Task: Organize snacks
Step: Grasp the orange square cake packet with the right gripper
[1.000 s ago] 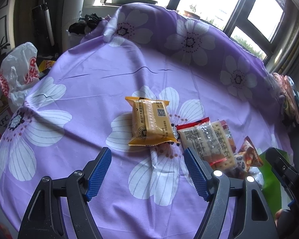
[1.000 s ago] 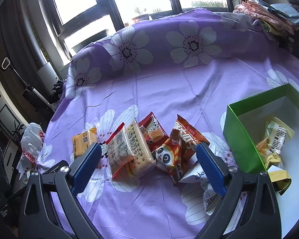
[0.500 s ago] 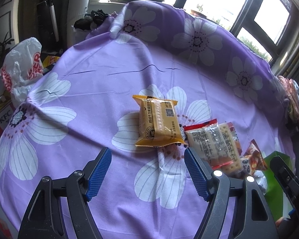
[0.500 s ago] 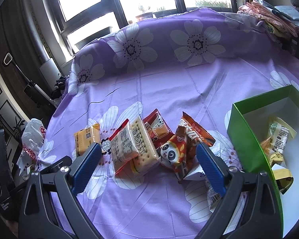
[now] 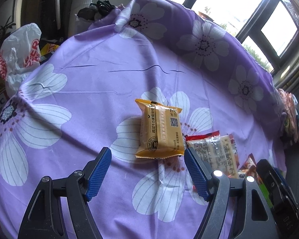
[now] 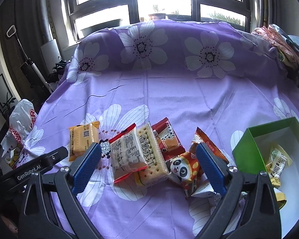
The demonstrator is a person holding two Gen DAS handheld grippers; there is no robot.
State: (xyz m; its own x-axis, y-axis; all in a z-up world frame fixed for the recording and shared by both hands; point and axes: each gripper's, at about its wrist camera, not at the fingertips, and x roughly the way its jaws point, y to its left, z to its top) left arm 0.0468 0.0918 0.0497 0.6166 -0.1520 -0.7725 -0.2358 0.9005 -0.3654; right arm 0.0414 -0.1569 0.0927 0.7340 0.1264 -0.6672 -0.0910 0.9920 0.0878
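Orange foil-wrapped biscuit packet (image 5: pixel 160 133): lying flat on the purple flowered cloth (image 5: pixel 93 91), just ahead of my left claw (image 5: pixel 146 172).
Left claw: I am holding it spread wide, gripping nothing.
Right claw (image 6: pixel 147 167): also gaping, empty, hanging over the clear cracker pack with red edges (image 6: pixel 127 153).
Handling: probably light, crinkly, slippery, with brittle contents; I am judging the long sides best to pinch, gently.
Beyond: a green cardboard box with white inside (image 6: pixel 247 151) is sitting to the right, some snacks already inside.

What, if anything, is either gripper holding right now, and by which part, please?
Nothing is held: the left gripper and right gripper are both open above the snacks.
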